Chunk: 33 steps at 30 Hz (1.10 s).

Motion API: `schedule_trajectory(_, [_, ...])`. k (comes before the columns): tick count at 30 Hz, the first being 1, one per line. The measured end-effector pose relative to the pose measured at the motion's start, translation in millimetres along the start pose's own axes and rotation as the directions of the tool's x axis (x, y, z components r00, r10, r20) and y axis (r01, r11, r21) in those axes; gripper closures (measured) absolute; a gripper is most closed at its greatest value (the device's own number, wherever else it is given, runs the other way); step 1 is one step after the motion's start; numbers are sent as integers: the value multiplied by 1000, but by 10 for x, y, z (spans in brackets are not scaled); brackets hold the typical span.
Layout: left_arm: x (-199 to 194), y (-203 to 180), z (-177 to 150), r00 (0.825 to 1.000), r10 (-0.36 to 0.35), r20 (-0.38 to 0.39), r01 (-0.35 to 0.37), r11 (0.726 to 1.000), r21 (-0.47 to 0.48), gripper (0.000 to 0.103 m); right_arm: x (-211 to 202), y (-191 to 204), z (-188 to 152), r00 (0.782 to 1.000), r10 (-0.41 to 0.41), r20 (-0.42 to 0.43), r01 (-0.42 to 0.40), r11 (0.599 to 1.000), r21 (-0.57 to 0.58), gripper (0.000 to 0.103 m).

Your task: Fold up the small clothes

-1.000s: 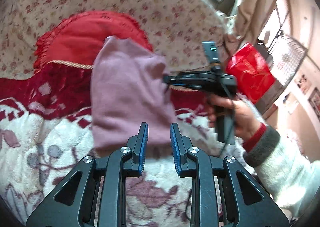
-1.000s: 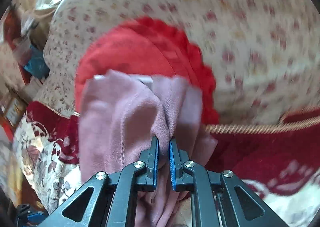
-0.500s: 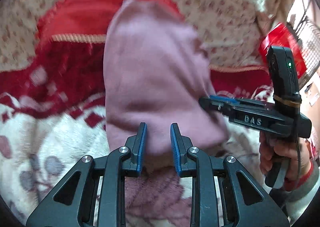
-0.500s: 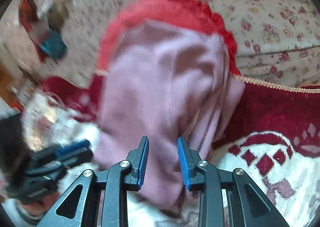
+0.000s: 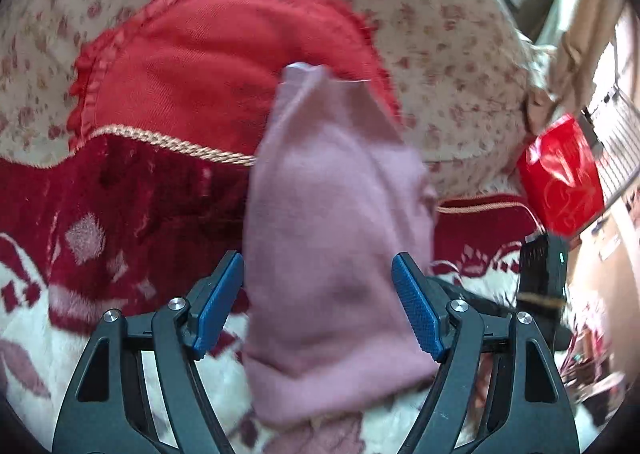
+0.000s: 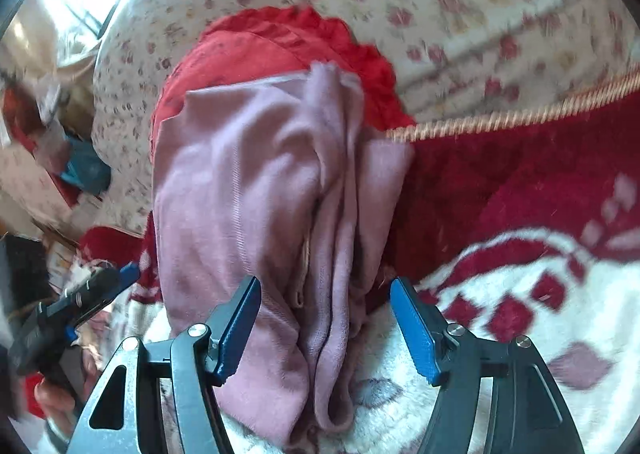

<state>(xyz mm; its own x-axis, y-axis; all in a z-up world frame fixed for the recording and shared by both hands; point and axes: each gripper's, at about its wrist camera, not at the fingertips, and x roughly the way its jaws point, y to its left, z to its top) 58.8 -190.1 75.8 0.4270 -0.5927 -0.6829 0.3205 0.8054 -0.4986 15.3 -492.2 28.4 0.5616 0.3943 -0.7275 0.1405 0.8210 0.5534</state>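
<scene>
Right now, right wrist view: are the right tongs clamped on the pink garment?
No. The right tongs stand wide open, blue pads clear of the pink garment lying between them on the blanket.

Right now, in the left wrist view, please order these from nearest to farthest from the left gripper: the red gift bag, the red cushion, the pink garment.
1. pink garment: lying between the open fingers of the left gripper.
2. red cushion: behind the garment, upper left.
3. red gift bag: far right, past the bedding.
</scene>
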Motion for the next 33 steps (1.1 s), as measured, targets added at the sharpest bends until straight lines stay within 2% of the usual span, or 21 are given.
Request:
schedule_trajectory(4, [254,185,-54,992,-86,-88,80,995,-62,26,163,-92,-64,994,107,-7,-106,994,33,37])
schedule_trajectory(7, [460,186,-193,981,-98,-167,91,995,-49,26,217,-107,-59,991,133,5,-133,990,37,35])
schedule_trajectory(8, [476,163,-219,984,-94,-150,90,995,-30,24,231,-106,-43,989,148,6,-148,988,42,35])
schedule_trajectory(9, [463,131,-235,987,-101,-126,101,995,-7,24,215,-106,-70,988,153,4,-153,987,50,37])
schedule_trajectory(10, [463,113,-241,986,-108,-128,108,994,0,24,206,-106,-68,987,158,1,-158,985,62,51])
schedule_trajectory(11, [459,104,-239,986,-109,-129,110,994,-1,28,189,-107,-70,987,162,-4,-161,984,73,59])
schedule_trajectory(12, [436,108,-236,987,-97,-130,97,995,-10,42,181,-89,-76,986,165,-3,-164,983,82,68])
schedule_trajectory(13, [428,122,-232,986,-87,-139,85,996,-23,50,143,-85,-81,986,169,-1,-169,982,91,74])
schedule_trajectory(15, [318,172,-234,977,-145,-154,134,988,-78,72,35,-35,-83,979,202,6,-201,974,107,77])
schedule_trajectory(17, [154,175,-251,971,-183,-151,168,980,-104,73,-97,68,-97,970,242,0,-240,964,110,78])
schedule_trajectory(19, [-92,80,-322,971,-189,-148,180,981,-70,73,-263,246,-157,965,260,-26,-257,963,81,78])
schedule_trajectory(23, [-531,-4,-678,970,-156,-185,152,988,-39,73,-503,493,-416,954,281,-103,-278,959,48,78])
schedule_trajectory(25, [-638,28,-971,973,-111,-200,107,994,-31,73,-529,536,-630,955,250,-158,-247,968,34,77])
schedule_trajectory(27, [-604,84,-1249,969,-41,-242,36,999,-27,71,-453,497,-911,962,152,-228,-154,988,10,74])
schedule_trajectory(28, [-591,114,-1371,968,11,-251,-15,1000,-13,68,-413,457,-1036,963,77,-257,-80,997,-4,70])
schedule_trajectory(29, [-618,132,-1448,973,35,-228,-38,999,-5,65,-441,411,-1129,967,40,-251,-41,999,-1,65])
schedule_trajectory(30, [-658,132,-1475,978,46,-205,-48,999,-5,62,-506,400,-1168,972,37,-233,-35,999,11,60])
schedule_trajectory(33, [-805,60,-1484,982,124,-142,-123,992,18,53,-832,543,-1188,990,-24,-139,19,999,-41,60])
